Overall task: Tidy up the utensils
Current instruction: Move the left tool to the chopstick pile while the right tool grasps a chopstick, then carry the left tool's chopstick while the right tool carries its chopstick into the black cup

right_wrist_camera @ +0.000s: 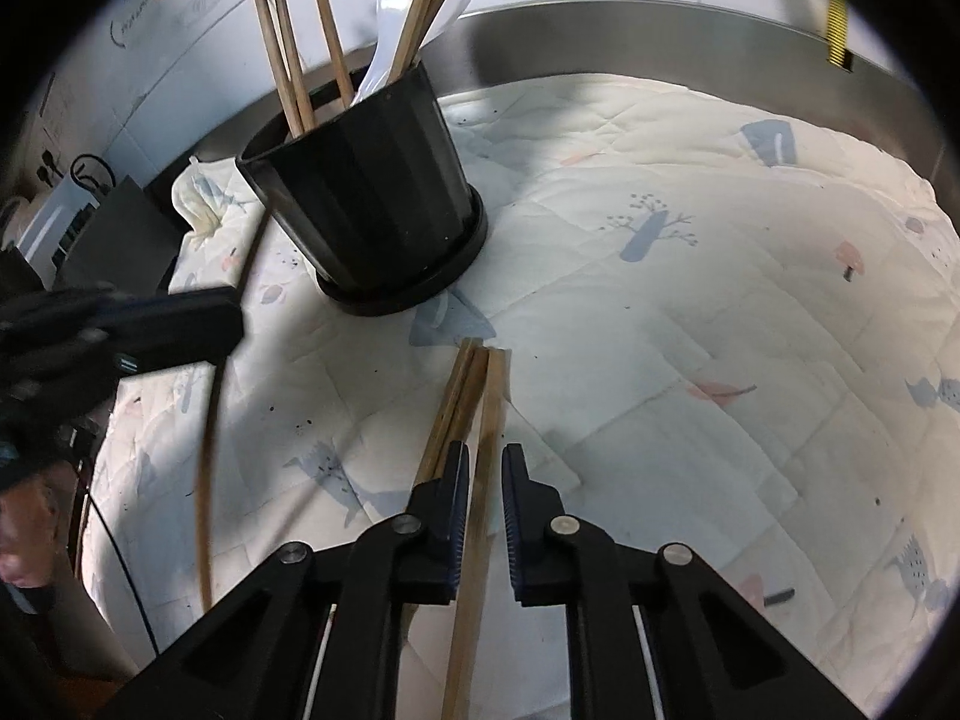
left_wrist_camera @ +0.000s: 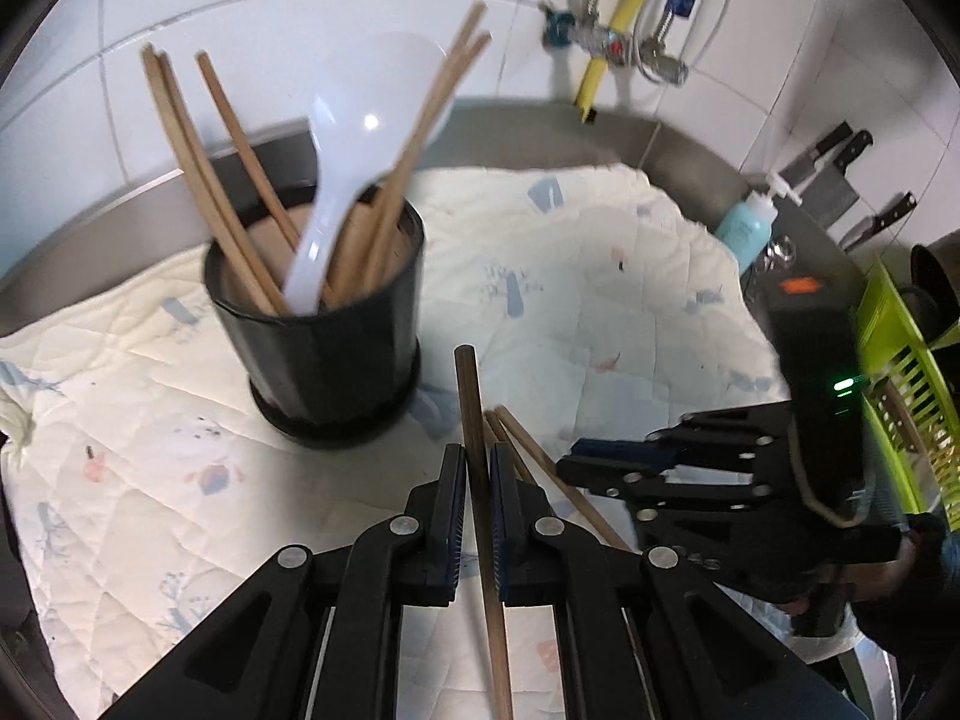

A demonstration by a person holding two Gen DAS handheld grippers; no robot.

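A black utensil cup stands on the quilted cloth and holds several wooden chopsticks and a white plastic ladle. My left gripper is shut on one dark chopstick and holds it raised, just right of the cup. My right gripper is a little open, its fingers on either side of one chopstick of a small bunch lying on the cloth. The cup stands ahead of it. The right gripper also shows in the left wrist view, over those chopsticks.
The cloth lies in a steel sink against a tiled wall with pipes. A teal soap bottle, knives and a green dish rack stand at the right. The left gripper's body shows at the left in the right wrist view.
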